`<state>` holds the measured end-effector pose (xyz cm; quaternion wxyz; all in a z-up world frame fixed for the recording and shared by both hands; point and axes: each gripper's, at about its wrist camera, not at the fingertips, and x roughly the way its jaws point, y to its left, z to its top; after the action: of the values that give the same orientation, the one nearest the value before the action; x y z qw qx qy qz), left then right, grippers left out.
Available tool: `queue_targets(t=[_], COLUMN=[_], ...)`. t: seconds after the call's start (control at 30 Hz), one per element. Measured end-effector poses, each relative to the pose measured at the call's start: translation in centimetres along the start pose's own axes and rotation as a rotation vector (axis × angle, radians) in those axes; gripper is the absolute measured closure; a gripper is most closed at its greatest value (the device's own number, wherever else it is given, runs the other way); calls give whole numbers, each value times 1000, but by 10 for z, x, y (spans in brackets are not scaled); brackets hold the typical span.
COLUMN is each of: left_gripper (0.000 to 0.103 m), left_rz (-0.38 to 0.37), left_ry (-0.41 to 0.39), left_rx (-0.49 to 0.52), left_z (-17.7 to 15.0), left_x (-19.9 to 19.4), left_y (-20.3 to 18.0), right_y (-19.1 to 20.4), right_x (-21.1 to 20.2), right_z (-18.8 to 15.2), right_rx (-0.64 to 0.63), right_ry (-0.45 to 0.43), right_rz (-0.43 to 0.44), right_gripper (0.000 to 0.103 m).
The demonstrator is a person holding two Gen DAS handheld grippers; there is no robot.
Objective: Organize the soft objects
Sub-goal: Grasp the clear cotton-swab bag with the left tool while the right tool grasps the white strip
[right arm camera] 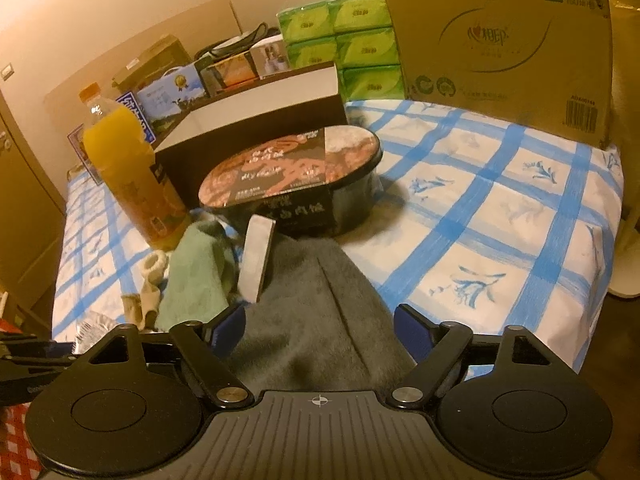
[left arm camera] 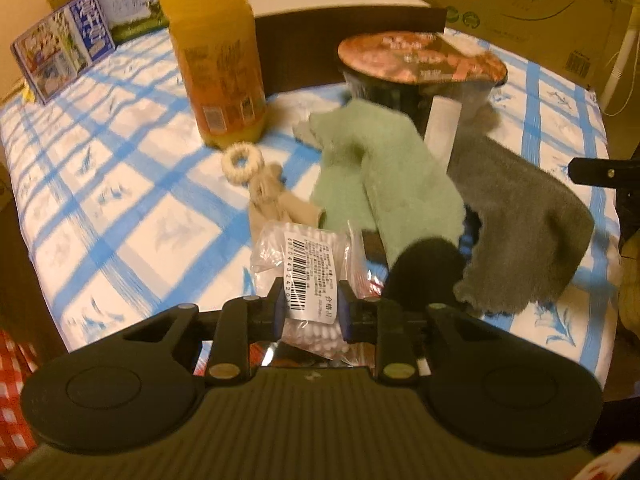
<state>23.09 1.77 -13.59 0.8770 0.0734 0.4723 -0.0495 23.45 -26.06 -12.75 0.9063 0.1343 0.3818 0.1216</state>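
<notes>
Left gripper point(left arm camera: 311, 312): jaws nearly closed, clamped on the clear bag of cotton swabs point(left arm camera: 308, 276). Bag is pinched at its barcode label, rest of it hangs forward over the worktop point(left arm camera: 120, 208).

Right gripper point(right arm camera: 320, 332): jaws wide apart, straddling the grey towel point(right arm camera: 320, 320). Pads don't press on it, so nothing is gripped on that side. Towel lies under and ahead of the jaws, its far edge up against the black instant-noodle bowl point(right arm camera: 296, 184).

Other soft stuff, all loose in one heap mid-worktop:
- green towel point(left arm camera: 380, 168), crumpled, overlapping the grey towel's left edge
- beige sock point(left arm camera: 272, 196) just left of the green towel
- cream knitted ring point(left arm camera: 242, 164) touching the sock's far end, near the foot of the orange juice bottle point(left arm camera: 216, 52)
- a black fuzzy thing point(left arm camera: 424, 268) near the left gripper, too blurred to identify

A white block point(right arm camera: 256, 260) stands tilted between the towels, in front of the bowl.

Progress, my read: early. One item in hand, no sorted pile or folded cloth visible anywhere. Can't tell where the destination is. Left to do: both towels, sock, ring, and placing the swab bag.
</notes>
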Motion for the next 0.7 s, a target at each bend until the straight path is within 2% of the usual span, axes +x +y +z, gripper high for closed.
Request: queue_targets(t=[0.3, 0.7], left_gripper=[79, 79], left_rz=[-1, 57], left_ry=[-50, -72], left_rx=[-5, -61], left_z=[24, 39], left_x=[2, 24], left_y=[24, 81], right_y=[24, 61], right_x=[31, 98], right_z=[10, 19], right_rx=[-1, 36], right_ry=[10, 29], right_rz=[-18, -54], right_gripper=[41, 58])
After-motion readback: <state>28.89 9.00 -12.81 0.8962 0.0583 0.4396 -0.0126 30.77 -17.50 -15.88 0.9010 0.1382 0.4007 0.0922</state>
